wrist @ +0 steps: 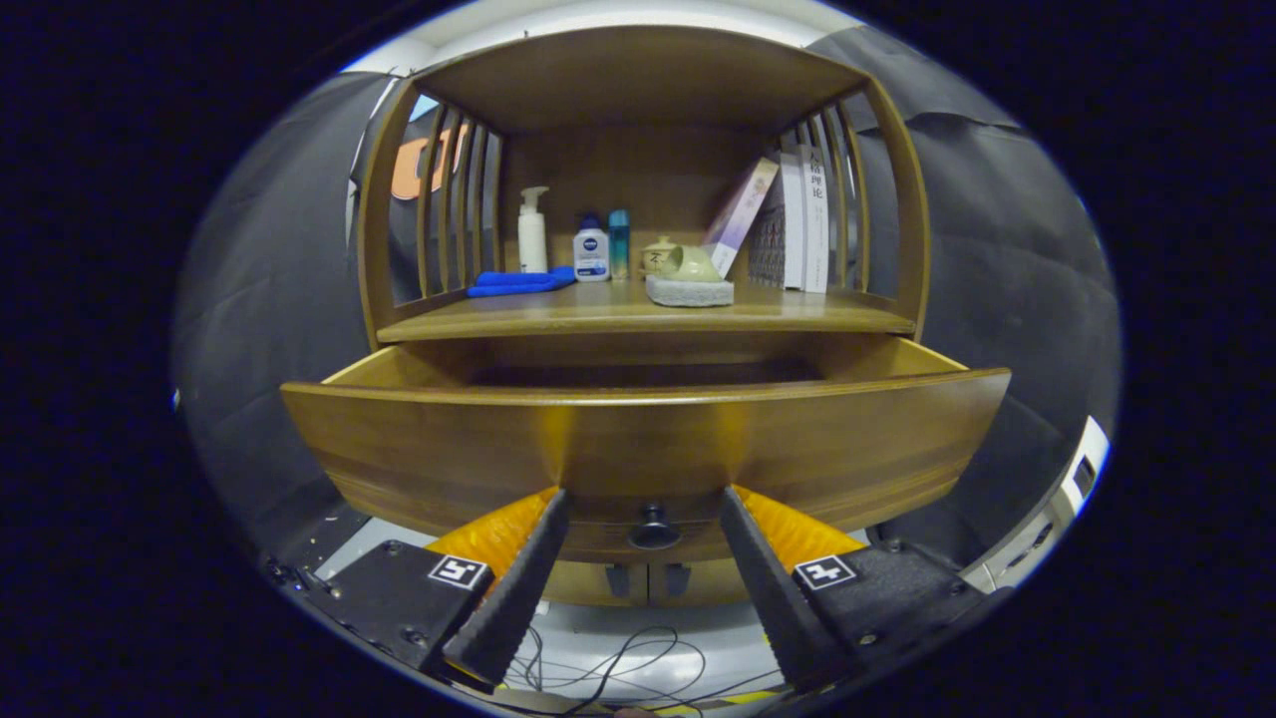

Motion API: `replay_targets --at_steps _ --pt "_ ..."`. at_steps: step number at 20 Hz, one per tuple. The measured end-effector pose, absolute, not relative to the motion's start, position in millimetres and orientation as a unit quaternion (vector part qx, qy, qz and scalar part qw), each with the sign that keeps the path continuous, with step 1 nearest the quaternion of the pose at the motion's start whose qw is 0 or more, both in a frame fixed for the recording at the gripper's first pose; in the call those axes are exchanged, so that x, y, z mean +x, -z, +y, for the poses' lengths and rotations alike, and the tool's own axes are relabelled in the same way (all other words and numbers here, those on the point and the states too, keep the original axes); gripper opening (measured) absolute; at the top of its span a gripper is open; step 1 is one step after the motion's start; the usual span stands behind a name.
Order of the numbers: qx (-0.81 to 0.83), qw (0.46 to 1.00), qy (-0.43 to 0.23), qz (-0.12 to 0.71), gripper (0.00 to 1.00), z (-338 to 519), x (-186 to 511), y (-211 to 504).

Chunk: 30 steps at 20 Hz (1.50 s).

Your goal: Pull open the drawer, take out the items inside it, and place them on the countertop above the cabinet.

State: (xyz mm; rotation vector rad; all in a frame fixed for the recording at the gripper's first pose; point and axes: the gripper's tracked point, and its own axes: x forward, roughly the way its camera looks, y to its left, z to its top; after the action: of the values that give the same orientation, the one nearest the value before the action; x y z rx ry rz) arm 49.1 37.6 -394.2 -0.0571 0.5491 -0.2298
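The wooden drawer (478, 439) stands pulled out of the cabinet, its broad front panel close ahead of me. A small dark knob (655, 526) sits low on that panel, between my two fingers. My gripper (646, 499) is open, its fingertips (551, 504) on either side of the knob without pressing on it. The drawer's inside is hidden behind the front panel. Above the drawer lies the countertop (598, 317), with a grey sponge (689, 291), a pale green cup (690, 263) on it, and a blue cloth (520, 282).
At the back of the countertop stand a white pump bottle (532, 231), a small white bottle (591, 251), a teal bottle (619, 243) and leaning books (793, 224). Slatted sides and a top board enclose the shelf. Cables (618, 668) lie on the floor below.
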Motion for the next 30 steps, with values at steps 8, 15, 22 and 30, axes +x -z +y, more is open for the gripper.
replay_targets --at_steps 8,15,22,30 --pt "-0.049 0.953 0.109 0.279 0.97 25 93 403" --pt "-0.054 0.95 0.11 0.287 0.98 17 137 410" --pt "-0.057 0.948 0.116 0.29 0.98 14 155 415" --pt "-0.054 0.973 0.063 0.214 0.98 23 129 338"
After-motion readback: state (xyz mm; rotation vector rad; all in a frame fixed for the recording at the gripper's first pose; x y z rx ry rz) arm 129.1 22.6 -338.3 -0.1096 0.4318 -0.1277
